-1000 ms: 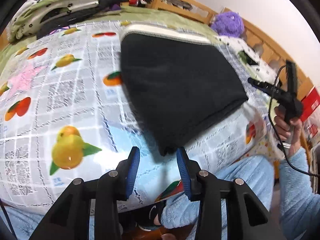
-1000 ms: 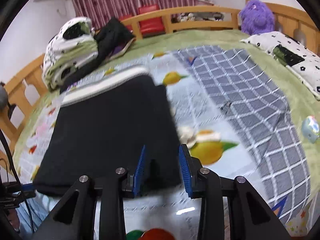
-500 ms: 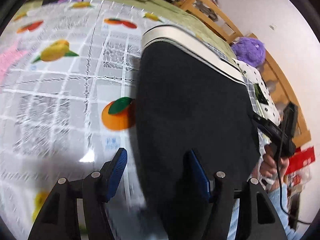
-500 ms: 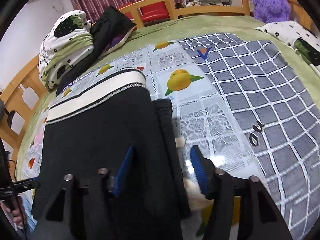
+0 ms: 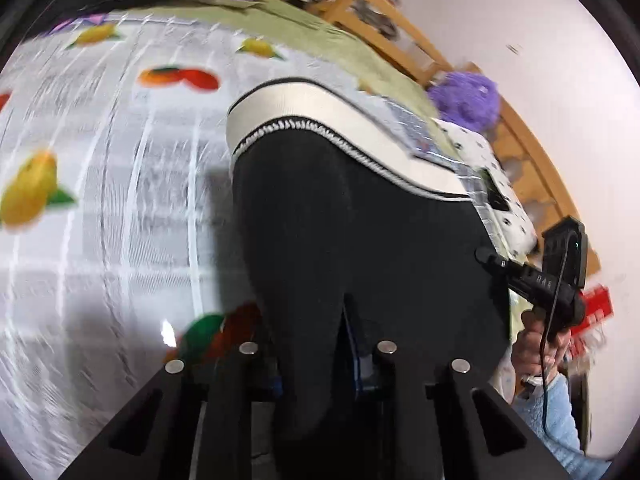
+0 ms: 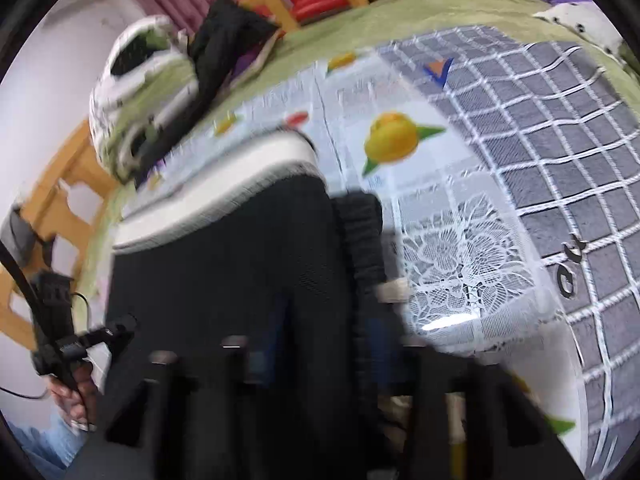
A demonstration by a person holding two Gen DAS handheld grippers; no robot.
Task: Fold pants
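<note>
Both grippers pinch near hem.
Left gripper and right gripper jaws just closed on black pants; fold-over next, likely.

Black folded pants, white waistband far; flat on fruit-print cloth

I see black pants with a white, black-stitched waistband on a fruit-printed white cloth; grey checked blanket right.

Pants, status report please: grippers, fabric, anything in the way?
Left gripper, right gripper: just closed on near edge. Pants folded, waistband far side. Nothing in the way.
</note>
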